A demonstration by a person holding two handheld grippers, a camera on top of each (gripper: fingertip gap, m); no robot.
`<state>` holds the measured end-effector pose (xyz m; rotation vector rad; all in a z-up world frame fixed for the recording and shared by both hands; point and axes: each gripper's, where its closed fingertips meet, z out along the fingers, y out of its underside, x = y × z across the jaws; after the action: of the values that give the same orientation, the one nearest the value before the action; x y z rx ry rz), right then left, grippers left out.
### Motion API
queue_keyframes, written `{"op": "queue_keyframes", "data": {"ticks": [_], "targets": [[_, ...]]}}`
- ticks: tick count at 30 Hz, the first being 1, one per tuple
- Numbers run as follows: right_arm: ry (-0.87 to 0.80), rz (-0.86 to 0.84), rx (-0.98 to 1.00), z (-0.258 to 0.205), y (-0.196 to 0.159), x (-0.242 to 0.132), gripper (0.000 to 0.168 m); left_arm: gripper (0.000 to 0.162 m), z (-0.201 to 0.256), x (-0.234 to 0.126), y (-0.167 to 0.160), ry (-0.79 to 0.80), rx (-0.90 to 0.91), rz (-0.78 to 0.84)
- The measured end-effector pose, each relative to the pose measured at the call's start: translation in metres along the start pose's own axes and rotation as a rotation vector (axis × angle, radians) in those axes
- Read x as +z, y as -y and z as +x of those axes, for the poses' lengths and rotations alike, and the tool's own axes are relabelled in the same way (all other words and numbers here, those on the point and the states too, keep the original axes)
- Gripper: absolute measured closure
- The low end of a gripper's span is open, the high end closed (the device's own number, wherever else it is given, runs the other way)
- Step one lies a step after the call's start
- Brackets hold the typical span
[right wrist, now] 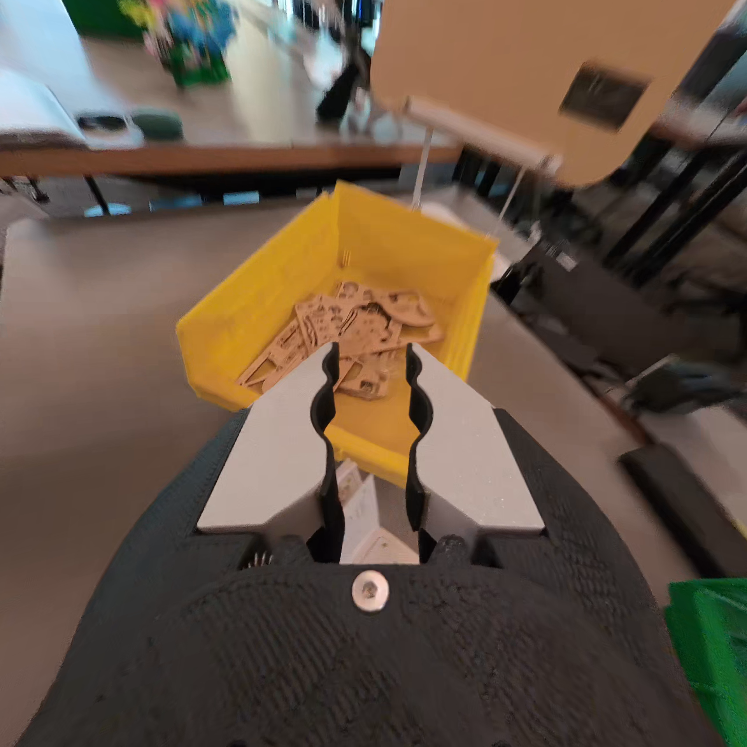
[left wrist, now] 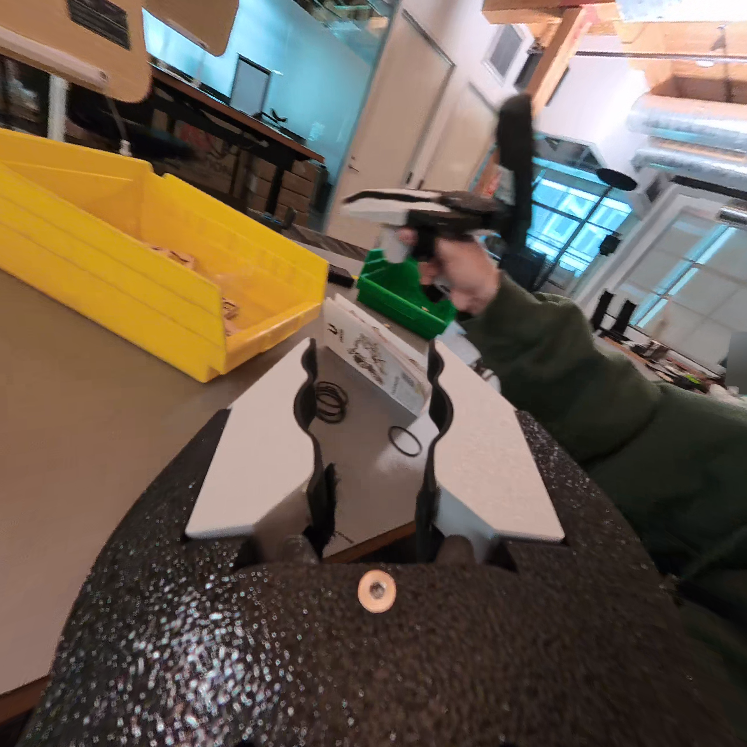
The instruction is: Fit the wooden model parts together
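Several flat wooden model parts (right wrist: 347, 327) lie in a heap inside a yellow bin (right wrist: 404, 250). The bin also shows in the left wrist view (left wrist: 169, 210), with a few wooden parts (left wrist: 178, 256) in it. My right gripper (right wrist: 370, 351) is open and empty, held above the near end of the bin. It shows in the left wrist view too (left wrist: 355, 200), raised in a hand with a green sleeve. My left gripper (left wrist: 372, 349) is open and empty above the table, near the folded paper booklet (left wrist: 376, 359).
Black rubber rings (left wrist: 329, 400) lie on the grey table (left wrist: 81, 404) between my left fingers. A green bin (left wrist: 400, 299) stands behind the booklet and shows at the lower right of the right wrist view (right wrist: 711, 646). Other desks stand beyond the table. Spacing between my two grippers at the tips: around 25 cm.
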<state>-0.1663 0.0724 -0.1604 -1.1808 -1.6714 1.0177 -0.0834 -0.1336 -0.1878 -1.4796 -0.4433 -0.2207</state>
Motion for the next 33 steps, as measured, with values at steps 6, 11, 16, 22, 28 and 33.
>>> {"op": "queue_keyframes", "data": {"ticks": [6, 11, 16, 22, 28, 33], "targets": [[-0.215, 0.434, -0.27, 0.044, 0.032, -0.15, 0.136, 0.108, -0.031, -0.005, -0.002, 0.182, 0.099, 0.115], [-0.5, 0.673, -0.358, 0.103, 0.001, -0.278, 0.136, 0.107, -0.023, 0.016, -0.012, 0.189, 0.235, 0.1], [-0.664, 0.607, -0.401, 0.154, -0.076, -0.333, 0.136, 0.108, -0.002, 0.055, -0.037, 0.095, 0.322, -0.047], [-0.744, 0.564, -0.282, 0.19, -0.159, -0.346, 0.138, 0.116, 0.005, 0.083, -0.068, 0.071, 0.346, -0.25], [-0.666, 0.589, -0.134, 0.2, -0.167, -0.343, 0.141, 0.123, 0.017, 0.091, -0.116, 0.08, 0.174, -0.516], [-0.611, 0.61, -0.069, 0.198, -0.164, -0.341, 0.141, 0.125, 0.025, 0.096, -0.158, 0.105, 0.087, -0.723]]}}
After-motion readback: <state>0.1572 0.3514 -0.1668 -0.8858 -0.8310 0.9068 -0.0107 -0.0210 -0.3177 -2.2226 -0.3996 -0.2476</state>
